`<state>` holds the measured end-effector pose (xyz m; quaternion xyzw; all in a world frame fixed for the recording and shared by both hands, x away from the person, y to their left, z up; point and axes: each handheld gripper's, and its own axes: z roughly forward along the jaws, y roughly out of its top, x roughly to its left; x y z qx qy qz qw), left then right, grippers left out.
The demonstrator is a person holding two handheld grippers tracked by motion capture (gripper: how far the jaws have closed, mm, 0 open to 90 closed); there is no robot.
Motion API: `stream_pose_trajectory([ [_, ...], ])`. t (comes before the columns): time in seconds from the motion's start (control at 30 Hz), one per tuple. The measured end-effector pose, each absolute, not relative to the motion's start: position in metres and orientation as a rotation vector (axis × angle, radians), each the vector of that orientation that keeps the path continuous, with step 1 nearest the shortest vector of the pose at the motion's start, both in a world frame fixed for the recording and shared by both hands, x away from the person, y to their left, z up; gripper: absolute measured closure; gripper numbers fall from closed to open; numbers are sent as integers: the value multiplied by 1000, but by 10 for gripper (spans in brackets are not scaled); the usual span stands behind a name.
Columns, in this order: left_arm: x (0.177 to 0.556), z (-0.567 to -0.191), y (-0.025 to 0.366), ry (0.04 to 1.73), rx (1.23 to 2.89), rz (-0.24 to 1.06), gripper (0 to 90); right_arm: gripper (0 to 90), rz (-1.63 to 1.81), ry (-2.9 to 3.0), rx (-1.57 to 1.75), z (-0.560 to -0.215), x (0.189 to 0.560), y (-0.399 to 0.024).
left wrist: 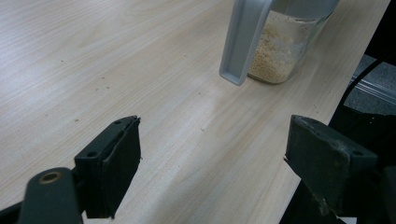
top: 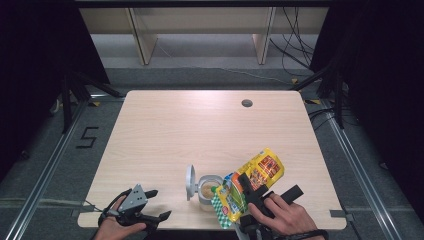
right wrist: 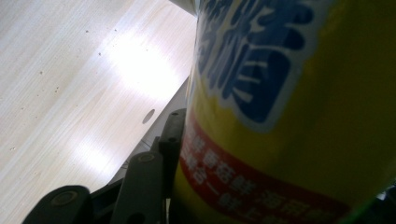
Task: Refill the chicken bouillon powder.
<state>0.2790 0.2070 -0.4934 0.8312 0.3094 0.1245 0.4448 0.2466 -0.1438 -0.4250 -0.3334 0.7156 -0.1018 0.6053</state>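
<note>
Open jar (top: 209, 192) holds beige powder; right jaws grip pouch (top: 252, 182), left jaws apart.

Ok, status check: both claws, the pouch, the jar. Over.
Left claw open, empty, low at near table edge. Right claw shut on yellow pouch, tipped over the open jar. Jar lid flipped up, granules inside. Nothing in the way.

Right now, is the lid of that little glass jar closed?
No: the jar stands open, its grey lid flipped up at its left side, and beige granules show inside.
</note>
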Motion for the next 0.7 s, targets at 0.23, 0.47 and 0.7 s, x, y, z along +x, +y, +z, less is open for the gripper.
stream_pose_trajectory([
  [0.23, 279, -493, 207, 764, 2056, 306, 175, 620, -230, 1659, -769, -425, 245, -143],
  [0.47, 279, -493, 207, 764, 2056, 306, 175, 620, -227, 1661, -776, -426, 247, -144],
  [0.7, 279, -494, 206, 759, 2038, 308, 175, 621, -222, 1659, -781, -427, 245, -141],
])
